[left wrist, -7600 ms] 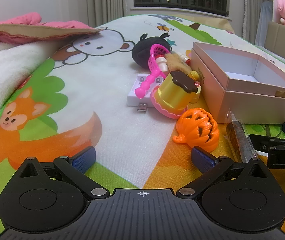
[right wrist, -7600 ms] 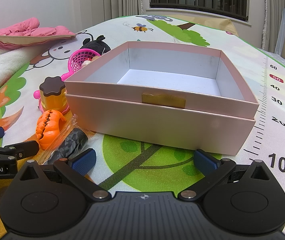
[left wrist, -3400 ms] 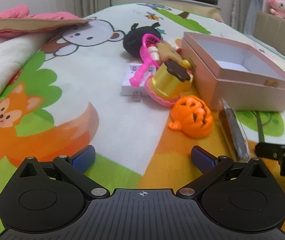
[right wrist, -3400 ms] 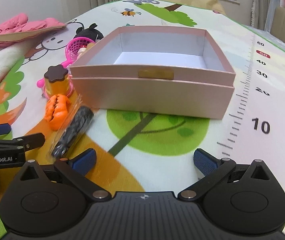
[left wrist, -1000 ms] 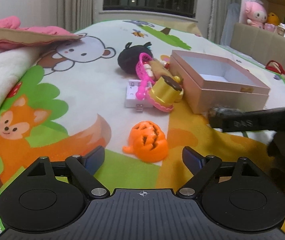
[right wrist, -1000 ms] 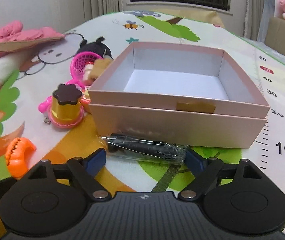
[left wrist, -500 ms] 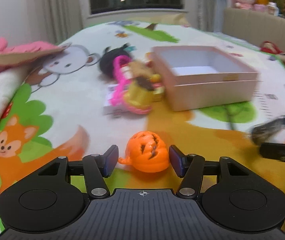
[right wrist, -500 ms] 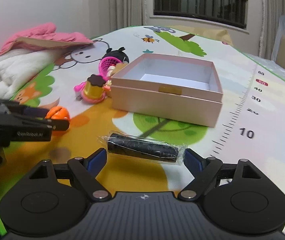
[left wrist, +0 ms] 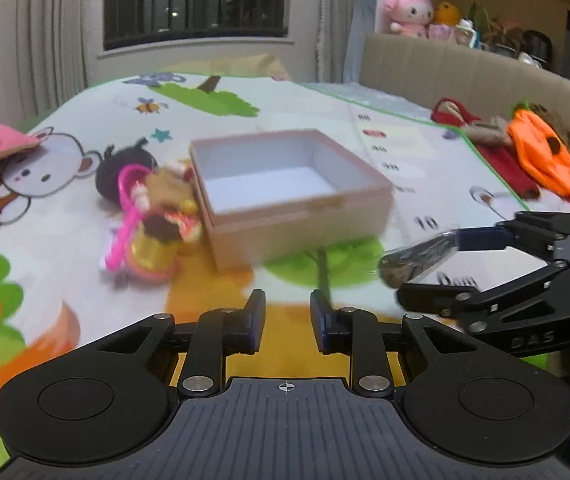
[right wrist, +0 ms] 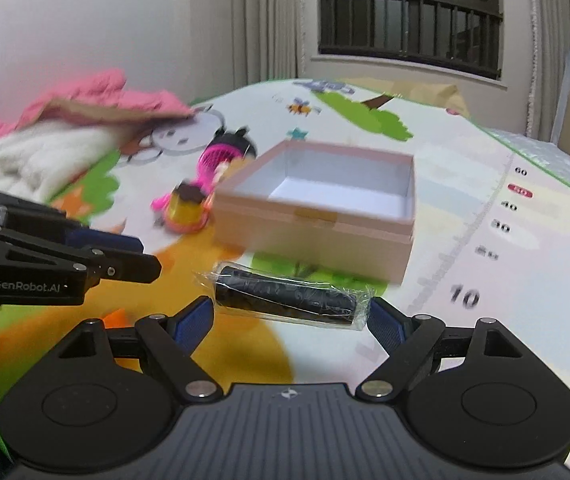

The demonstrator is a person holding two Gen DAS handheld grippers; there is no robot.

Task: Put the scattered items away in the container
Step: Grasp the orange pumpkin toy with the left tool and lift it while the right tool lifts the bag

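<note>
Gripping a wrapped dark roll (right wrist: 285, 300) by its ends, the right gripper (right wrist: 289, 316) hovers before the pink box (right wrist: 317, 208). Left gripper (left wrist: 285, 320) is nearly closed, seemingly empty; motion blur hides detail.

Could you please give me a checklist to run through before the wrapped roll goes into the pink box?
1. Wrapped roll clamped in right hand-held gripper: ok.
2. Pink box open, nothing inside: ok.
3. Roll lifted off the mat: ok.
4. Roll over the box: not ok, short of its front wall.
5. Left hand-held gripper clear of the path: ok, beside it, nearly closed, empty.
</note>
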